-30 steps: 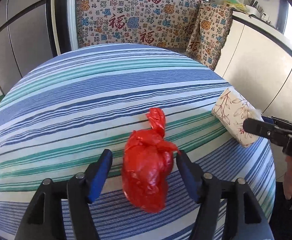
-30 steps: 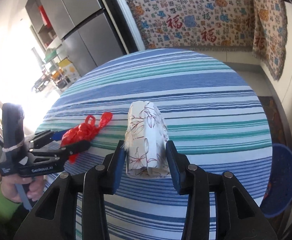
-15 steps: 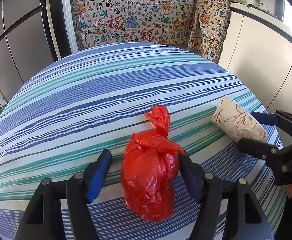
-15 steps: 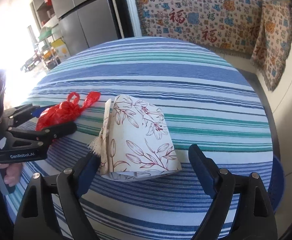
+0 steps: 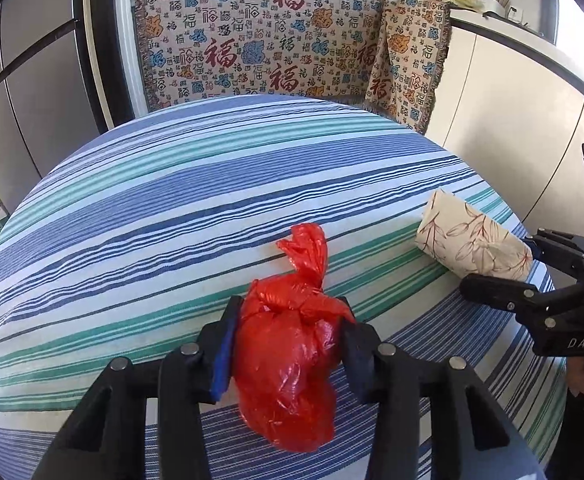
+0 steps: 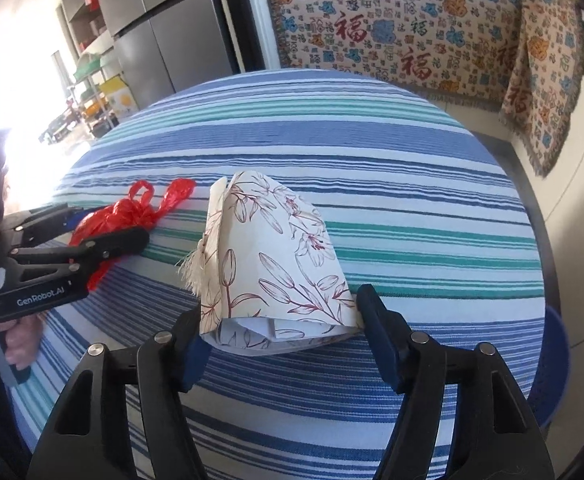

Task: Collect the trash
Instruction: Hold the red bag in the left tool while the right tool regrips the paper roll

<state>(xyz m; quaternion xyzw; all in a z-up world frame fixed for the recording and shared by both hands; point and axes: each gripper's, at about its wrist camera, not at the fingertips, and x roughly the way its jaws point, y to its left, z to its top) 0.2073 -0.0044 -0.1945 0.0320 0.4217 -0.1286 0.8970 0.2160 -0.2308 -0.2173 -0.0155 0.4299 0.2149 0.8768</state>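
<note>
Both pieces of trash lie on the striped table [image 5: 219, 184], near its front edge and well apart from each other. The left gripper [image 5: 287, 344] straddles the red bag [image 5: 287, 360]; its jaws are closing, and both pads appear to press the plastic below the knot. The bag sits on the cloth, not yet lifted.

The right gripper [image 6: 281, 330] straddles the floral packet [image 6: 275, 256], which lies on its side with a frayed tassel at its left. Its jaws are closing too. The right pad touches the packet's near corner; the left pad sits at the other corner, and I cannot tell whether it presses.

Risks, in my judgement:
- The bag is thin, slack film. The pads may pinch plastic only, so the contents could sag or the film slide out on lifting.
- The packet looks hollow at its near end. Squeezed at the corners, it may buckle or pivot out of the jaws.
- Both grips are at the items' near ends, so the far ends may droop and drag the cloth.
- A blue bin [image 6: 552, 364] shows past the table's right edge; a loose grip could drop trash short of it.
</note>
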